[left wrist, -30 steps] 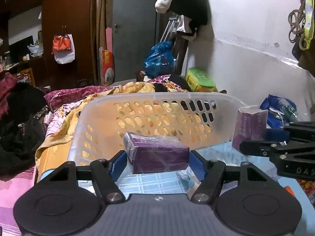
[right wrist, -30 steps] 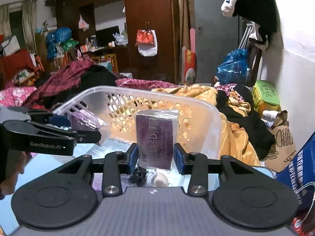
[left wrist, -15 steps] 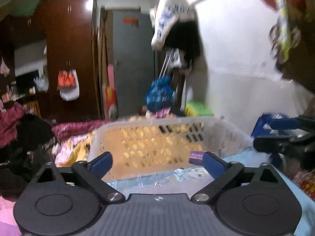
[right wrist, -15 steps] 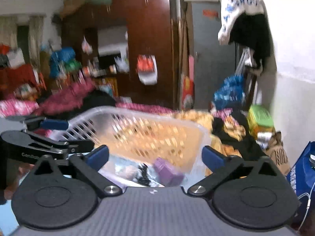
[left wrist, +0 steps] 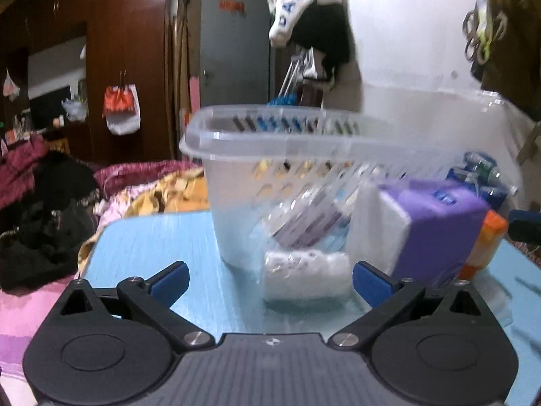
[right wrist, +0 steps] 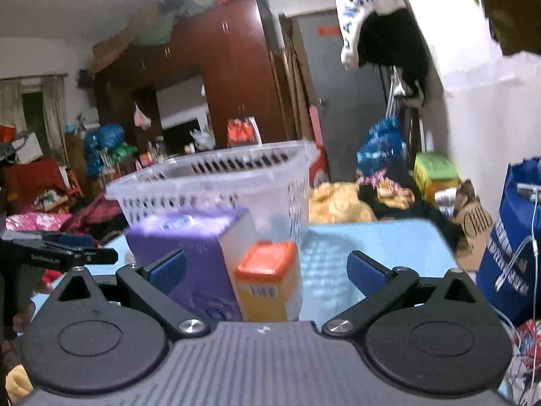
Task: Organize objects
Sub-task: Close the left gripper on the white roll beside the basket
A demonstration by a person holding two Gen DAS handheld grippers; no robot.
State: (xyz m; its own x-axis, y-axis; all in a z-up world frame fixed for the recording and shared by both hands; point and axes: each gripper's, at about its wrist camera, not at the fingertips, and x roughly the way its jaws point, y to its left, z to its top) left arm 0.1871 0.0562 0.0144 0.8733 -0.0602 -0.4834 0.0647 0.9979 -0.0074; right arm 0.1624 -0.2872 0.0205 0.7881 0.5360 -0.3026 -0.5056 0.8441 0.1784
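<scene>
A clear plastic basket (left wrist: 304, 142) stands on the blue table (left wrist: 152, 247); purple boxes (left wrist: 304, 226) show through its wall. My left gripper (left wrist: 270, 282) is open and empty, low over the table, facing a white roll (left wrist: 306, 279). A purple and white tissue pack (left wrist: 429, 226) stands right of the roll. My right gripper (right wrist: 267, 270) is open and empty; the tissue pack (right wrist: 192, 253) and an orange-lidded yellow container (right wrist: 267, 280) stand between its fingers. The basket (right wrist: 216, 182) stands behind them.
Piles of clothes (left wrist: 50, 209) lie left of the table. A blue bag (right wrist: 514, 247) stands at the table's right edge. The left gripper's fingers (right wrist: 61, 253) show at the left of the right wrist view. The white wall (left wrist: 422, 67) is behind the basket.
Both grippers let go of their purple boxes into the basket, opened wide, and dropped from above the basket down to table level in front of it.
</scene>
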